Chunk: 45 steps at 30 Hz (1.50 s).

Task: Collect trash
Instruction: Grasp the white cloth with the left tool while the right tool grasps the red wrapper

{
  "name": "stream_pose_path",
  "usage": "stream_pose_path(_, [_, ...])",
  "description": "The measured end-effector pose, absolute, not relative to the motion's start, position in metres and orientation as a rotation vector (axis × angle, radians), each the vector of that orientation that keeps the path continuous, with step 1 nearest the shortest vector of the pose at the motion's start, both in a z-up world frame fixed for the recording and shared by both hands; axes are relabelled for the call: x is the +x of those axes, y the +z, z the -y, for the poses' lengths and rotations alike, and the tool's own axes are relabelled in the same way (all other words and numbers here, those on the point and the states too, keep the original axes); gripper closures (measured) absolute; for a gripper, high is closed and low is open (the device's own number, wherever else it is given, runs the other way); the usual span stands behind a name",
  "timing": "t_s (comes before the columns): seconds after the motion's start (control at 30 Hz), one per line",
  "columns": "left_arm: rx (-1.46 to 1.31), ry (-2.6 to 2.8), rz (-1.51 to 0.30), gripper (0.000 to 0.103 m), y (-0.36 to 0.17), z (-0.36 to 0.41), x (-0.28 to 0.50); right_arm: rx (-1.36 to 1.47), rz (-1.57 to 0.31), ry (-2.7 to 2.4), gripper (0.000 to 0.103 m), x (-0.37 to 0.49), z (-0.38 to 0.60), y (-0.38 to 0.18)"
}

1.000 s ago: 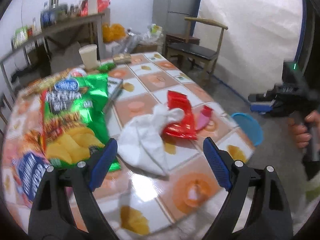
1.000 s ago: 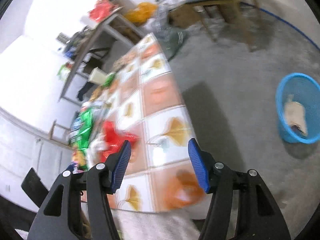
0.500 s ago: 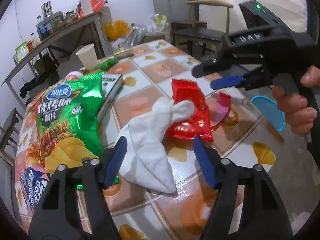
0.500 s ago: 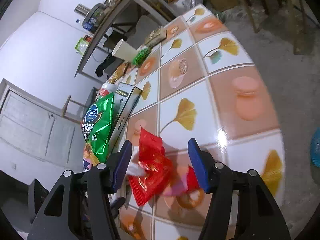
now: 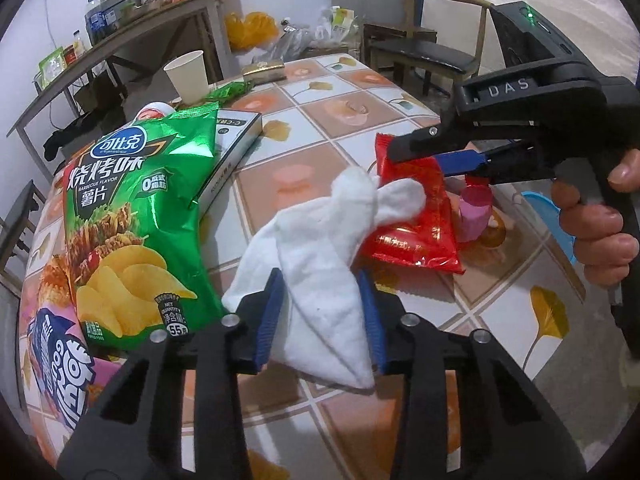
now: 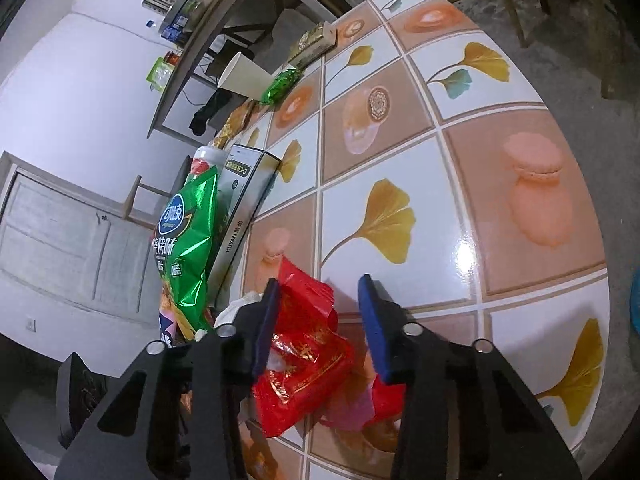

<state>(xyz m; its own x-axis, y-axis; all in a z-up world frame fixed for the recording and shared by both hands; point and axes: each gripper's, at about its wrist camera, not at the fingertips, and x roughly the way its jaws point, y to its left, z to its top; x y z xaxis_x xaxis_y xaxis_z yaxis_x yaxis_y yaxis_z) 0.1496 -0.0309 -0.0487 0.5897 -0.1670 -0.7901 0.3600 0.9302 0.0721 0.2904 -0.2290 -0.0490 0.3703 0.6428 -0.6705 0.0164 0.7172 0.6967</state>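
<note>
The left claw [image 5: 322,316] has just been closing, and now its two blue pads squeeze the near end of a white cloth [image 5: 320,264]. The cloth lies on the table [image 5: 348,120], and everything else sits around it. Its far tip rests on a red wrapper [image 5: 416,220], which lies just to the right of it.

The right claw [image 6: 316,324] has also just been closing. It sits narrow over the far end of the red wrapper [image 6: 304,356]. Its left pad touches the wrapper, but I cannot tell if the right pad does. A hand [image 5: 596,224] holds that claw by its black handle, to the right of the cloth.

A pink wrapper [image 5: 476,212] peeks out just past the red one. Left of the cloth lies a big green chip bag [image 5: 136,216], touching it. A purple bag [image 5: 60,360] lies at the green bag's near corner. A flat box [image 5: 236,140] sticks out from under the green bag, beyond the cloth.

Farther back stands a paper cup [image 5: 188,76] near the table's far edge. A small green wrapper [image 5: 228,90] lies beside the cup. Off the table's right side, a blue basket [image 5: 548,216] shows behind the hand.
</note>
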Motion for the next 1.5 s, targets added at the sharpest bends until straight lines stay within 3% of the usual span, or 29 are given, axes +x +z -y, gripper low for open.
stream_pose_path(0.27, [0.233, -0.297, -0.890, 0.077, -0.049, 0.031, 0.149, 0.666, -1.140, 0.426, 0.091, 0.285, 0.229, -0.050])
stream_pose_path(0.87, [0.203, -0.294, -0.864, 0.092, -0.041, 0.030, 0.148, 0.664, -1.078, 0.356, 0.096, 0.269, 0.252, -0.036])
stream_pose_path(1.5, [0.212, -0.274, -0.781, 0.094, -0.012, 0.035, 0.132, 0.714, -1.015, 0.335, 0.097, 0.246, 0.282, -0.017])
